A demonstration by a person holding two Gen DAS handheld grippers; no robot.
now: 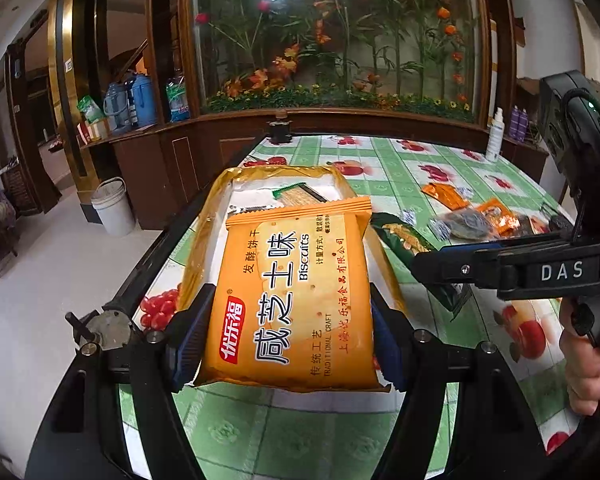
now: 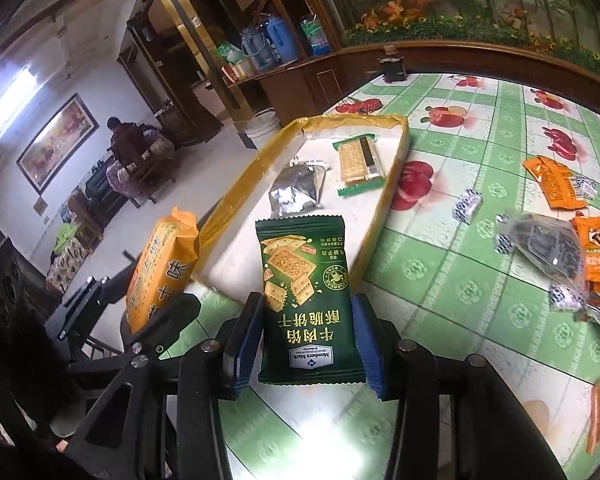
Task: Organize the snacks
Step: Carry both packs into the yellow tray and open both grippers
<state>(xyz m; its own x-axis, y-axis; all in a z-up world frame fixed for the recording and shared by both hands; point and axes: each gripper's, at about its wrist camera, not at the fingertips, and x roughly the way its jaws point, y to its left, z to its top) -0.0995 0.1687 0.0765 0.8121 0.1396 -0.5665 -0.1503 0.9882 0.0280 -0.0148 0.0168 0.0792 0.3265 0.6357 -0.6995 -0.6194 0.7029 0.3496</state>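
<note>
Left gripper (image 1: 288, 340) fingers clamped on orange biscuit pack (image 1: 296, 300), right gripper (image 2: 308, 344) fingers closed on green cracker pack (image 2: 308, 300), both held above near end of yellow-rimmed tray (image 2: 256, 168) on bench (image 2: 460, 280), loose snacks (image 2: 556, 240) far right.

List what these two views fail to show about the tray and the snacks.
- Tray floor, left wrist view: mostly hidden behind the orange pack in the left claw.
- Silver pouch, right wrist view: print too blurred to read.
- Snack pile, right wrist view: cut off by the right edge, so no count.
- Green pack, left wrist view: largely covered by the right claw's finger.
</note>
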